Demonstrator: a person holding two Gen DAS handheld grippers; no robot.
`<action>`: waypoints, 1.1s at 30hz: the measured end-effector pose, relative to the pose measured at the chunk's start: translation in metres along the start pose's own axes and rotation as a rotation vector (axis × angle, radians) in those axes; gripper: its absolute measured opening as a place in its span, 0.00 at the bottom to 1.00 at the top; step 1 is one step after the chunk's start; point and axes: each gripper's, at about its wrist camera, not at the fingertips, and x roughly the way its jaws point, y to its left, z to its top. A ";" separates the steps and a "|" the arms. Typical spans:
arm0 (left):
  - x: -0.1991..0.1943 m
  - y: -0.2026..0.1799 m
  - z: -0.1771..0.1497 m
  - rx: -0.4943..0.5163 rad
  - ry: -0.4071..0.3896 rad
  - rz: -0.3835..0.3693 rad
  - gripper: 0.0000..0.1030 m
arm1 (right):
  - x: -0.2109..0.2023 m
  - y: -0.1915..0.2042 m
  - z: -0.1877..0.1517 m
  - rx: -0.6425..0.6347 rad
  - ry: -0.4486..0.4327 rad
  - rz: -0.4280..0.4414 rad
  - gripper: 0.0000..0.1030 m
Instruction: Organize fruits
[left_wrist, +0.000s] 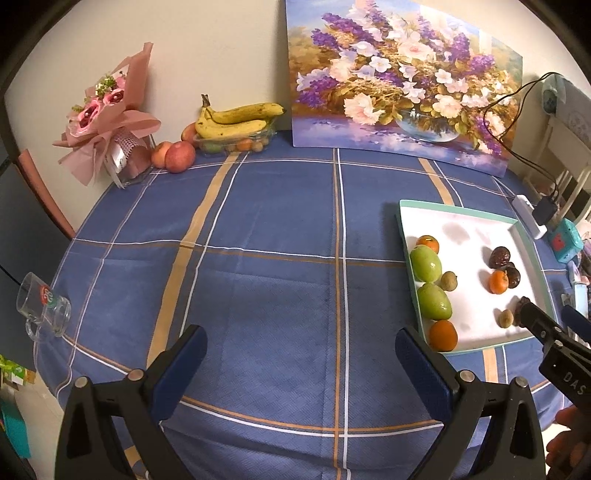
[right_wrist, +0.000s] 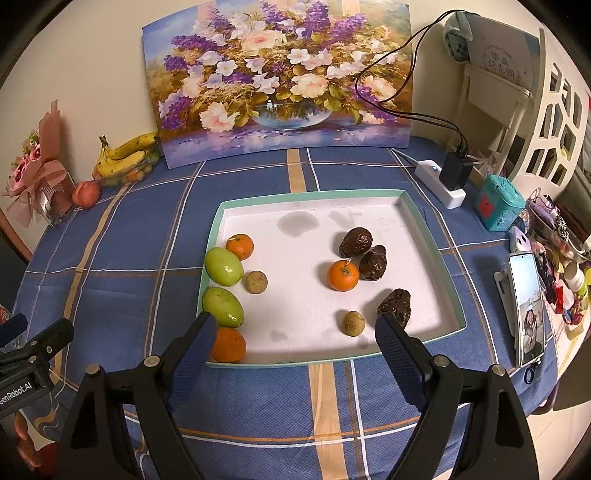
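Right claw: the right gripper (right_wrist: 295, 339) hangs over the near edge of the tray (right_wrist: 402, 195) with its jaws spread wide and nothing between them; one fingertip lies over the tray's near left corner, the other by the nearest date.
Left claw: the left gripper (left_wrist: 301, 349) is spread just as wide, empty, over bare tablecloth (left_wrist: 258, 221) well to the left of the tray.
Tray: white floor, pale green rim, flat on the blue checked cloth in front of the flower painting (right_wrist: 280, 81).
Green fruits: two green fruits (right_wrist: 223, 266) lie along the tray's left wall, one behind the other.
Oranges: one small orange (right_wrist: 240, 246) at the far end of that left row, another (right_wrist: 228, 345) in the tray's near left corner, a third (right_wrist: 342, 275) in the right half of the tray.
Dates: two dark wrinkled dates (right_wrist: 355, 242) touch each other just behind and right of the third orange; a third date (right_wrist: 395, 306) sits near the tray's near right wall.
Small brown fruits: one (right_wrist: 256, 282) just right of the green fruits, one (right_wrist: 353, 323) just left of the third date.
Off the tray: bananas (left_wrist: 236, 120) on a clear container and red apples (left_wrist: 180, 156) stand far from the tray, at the wall left of the painting.
Right of the tray: a phone (right_wrist: 526, 306) on a stand.
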 end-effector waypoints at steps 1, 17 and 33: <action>0.000 0.000 0.000 0.001 0.002 0.000 1.00 | 0.000 0.001 0.000 -0.002 0.001 -0.001 0.85; 0.003 0.001 -0.001 0.002 0.015 -0.004 1.00 | 0.003 0.001 -0.001 -0.007 0.009 -0.003 0.85; 0.004 0.002 -0.001 0.000 0.019 -0.003 1.00 | 0.004 0.002 -0.003 -0.011 0.012 -0.003 0.85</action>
